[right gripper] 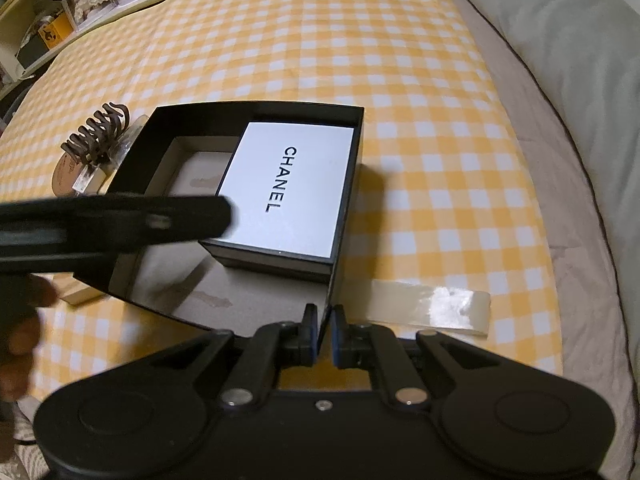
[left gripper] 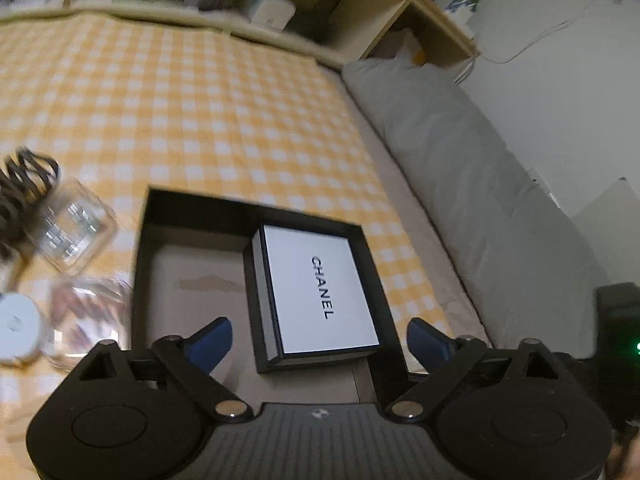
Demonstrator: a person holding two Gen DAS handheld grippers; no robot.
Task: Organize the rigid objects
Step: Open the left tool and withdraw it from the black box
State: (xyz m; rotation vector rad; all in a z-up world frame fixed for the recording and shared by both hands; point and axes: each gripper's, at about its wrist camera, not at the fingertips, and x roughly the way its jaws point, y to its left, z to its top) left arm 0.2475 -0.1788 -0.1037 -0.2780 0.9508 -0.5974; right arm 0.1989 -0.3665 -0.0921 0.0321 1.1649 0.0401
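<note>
A large black open box (left gripper: 144, 240) (right gripper: 136, 132) sits on the yellow checked cloth. Inside it, at the right, lies a white Chanel box (left gripper: 320, 292) (right gripper: 288, 188). My left gripper (left gripper: 318, 340) is open and empty, its blue fingers apart just above the near end of the Chanel box. My right gripper (right gripper: 325, 332) is shut on the near right corner of the black box wall. The left gripper (right gripper: 120, 220) crosses the right wrist view as a dark blur over the box.
Left of the box lie a brown hair claw (right gripper: 96, 132) (left gripper: 24, 184), clear plastic cases (left gripper: 72, 228), a white round item (left gripper: 16, 324). A strip of clear tape (right gripper: 432, 308) lies right of the box. A grey pillow (left gripper: 460, 168) (right gripper: 560, 40) borders the right; shelves stand behind.
</note>
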